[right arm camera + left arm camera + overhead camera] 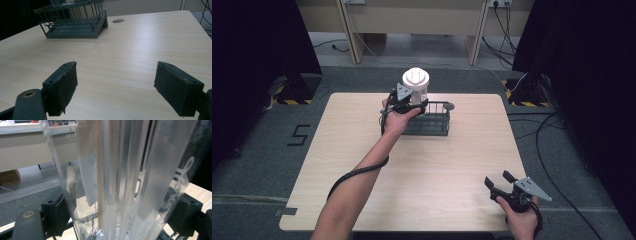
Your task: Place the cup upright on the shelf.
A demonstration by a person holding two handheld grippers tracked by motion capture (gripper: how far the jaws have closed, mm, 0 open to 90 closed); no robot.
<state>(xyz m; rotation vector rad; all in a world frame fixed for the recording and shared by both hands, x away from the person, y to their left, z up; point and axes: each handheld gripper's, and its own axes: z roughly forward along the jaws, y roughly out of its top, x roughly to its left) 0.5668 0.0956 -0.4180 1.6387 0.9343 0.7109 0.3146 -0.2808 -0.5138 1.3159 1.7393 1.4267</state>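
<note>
A clear plastic cup with a white lid is held upright over the left end of a dark wire rack at the table's far middle. My left gripper is shut on the cup. In the left gripper view the clear ribbed cup wall sits between both black pads. My right gripper rests near the table's front right corner, open with nothing between its jaws. The right gripper view looks past its spread pads across bare wood toward the rack.
The light wooden table has a round hole just right of the rack. Black curtains flank both sides, with stand bases on the grey floor. Cables run along the floor at right, and a wooden bench stands behind the table.
</note>
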